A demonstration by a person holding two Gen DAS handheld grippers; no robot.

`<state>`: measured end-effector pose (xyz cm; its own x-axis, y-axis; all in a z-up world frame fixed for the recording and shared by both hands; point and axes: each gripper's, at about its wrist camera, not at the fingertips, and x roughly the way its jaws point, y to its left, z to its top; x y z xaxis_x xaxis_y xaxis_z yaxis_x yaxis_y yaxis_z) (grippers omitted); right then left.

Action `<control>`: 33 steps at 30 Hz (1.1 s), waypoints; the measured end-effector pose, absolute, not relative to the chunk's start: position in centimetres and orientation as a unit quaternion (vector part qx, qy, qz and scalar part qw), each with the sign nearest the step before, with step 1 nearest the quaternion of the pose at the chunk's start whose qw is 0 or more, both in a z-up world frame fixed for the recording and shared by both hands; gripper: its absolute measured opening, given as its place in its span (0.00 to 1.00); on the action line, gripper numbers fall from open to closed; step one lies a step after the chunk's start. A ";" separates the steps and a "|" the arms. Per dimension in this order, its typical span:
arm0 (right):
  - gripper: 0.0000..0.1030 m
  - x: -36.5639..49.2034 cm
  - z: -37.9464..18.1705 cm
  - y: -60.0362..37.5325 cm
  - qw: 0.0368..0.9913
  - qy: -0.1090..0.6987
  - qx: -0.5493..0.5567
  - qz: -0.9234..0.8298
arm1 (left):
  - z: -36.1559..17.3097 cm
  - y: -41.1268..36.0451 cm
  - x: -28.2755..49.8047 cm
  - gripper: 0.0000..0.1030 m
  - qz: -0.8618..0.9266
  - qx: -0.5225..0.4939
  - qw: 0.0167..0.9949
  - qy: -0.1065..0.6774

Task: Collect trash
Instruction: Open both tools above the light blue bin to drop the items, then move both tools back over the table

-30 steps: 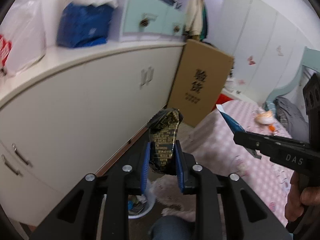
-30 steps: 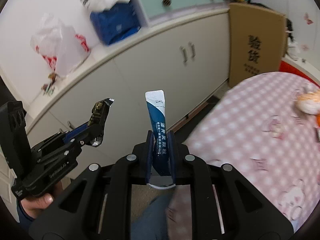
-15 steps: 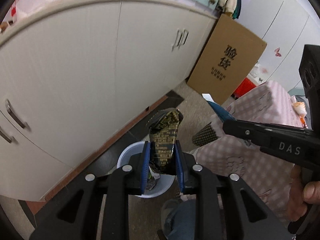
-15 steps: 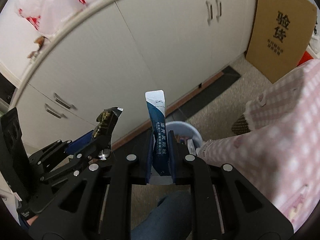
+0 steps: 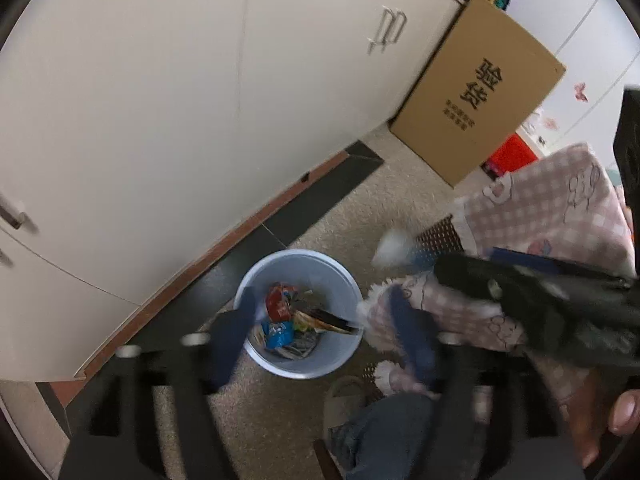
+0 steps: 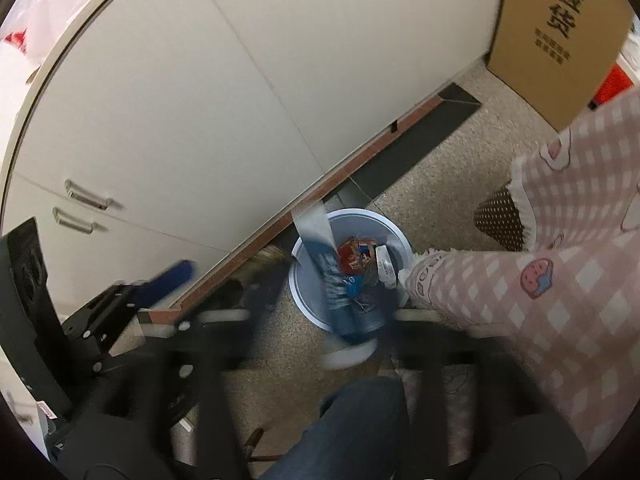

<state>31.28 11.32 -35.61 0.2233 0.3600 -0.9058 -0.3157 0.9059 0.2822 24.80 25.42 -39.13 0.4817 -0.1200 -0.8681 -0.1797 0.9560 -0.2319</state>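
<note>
A pale blue trash bin [image 5: 344, 280] stands on the floor by the white cabinets, with several wrappers inside; it also shows in the right wrist view [image 6: 396, 236]. My left gripper [image 5: 324, 332] is open over the bin and holds nothing; the black-and-gold wrapper is not between its fingers. My right gripper [image 6: 324, 316] is open over the bin, its fingers blurred. The blue-and-white sachet [image 6: 320, 248] is loose between them, tilted and blurred above the bin's left side. The right gripper also shows in the left wrist view [image 5: 520, 292], at the right.
White cabinets [image 5: 160, 100] run along the left. A cardboard box [image 5: 480, 88] leans at their far end. A pink checked blanket [image 6: 560, 260] hangs at the right, touching the bin's rim. A slipper [image 5: 344, 400] and my jeans-clad leg [image 6: 360, 420] are below the bin.
Both grippers tipped down over the bin and opened. The black-and-gold wrapper left the left gripper. The sachet came free of the right gripper's fingers.
</note>
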 end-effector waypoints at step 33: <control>0.94 23.5 -19.6 -2.3 0.890 0.404 0.080 0.193 | -22.2 17.0 19.2 0.85 0.026 -0.090 0.926 0.367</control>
<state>23.50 -2.30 -19.61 0.5986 0.4085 -0.6891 -0.2785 0.9127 0.2991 19.15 17.03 -22.20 0.7293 -0.0186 -0.6839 -0.1130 0.9826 -0.1471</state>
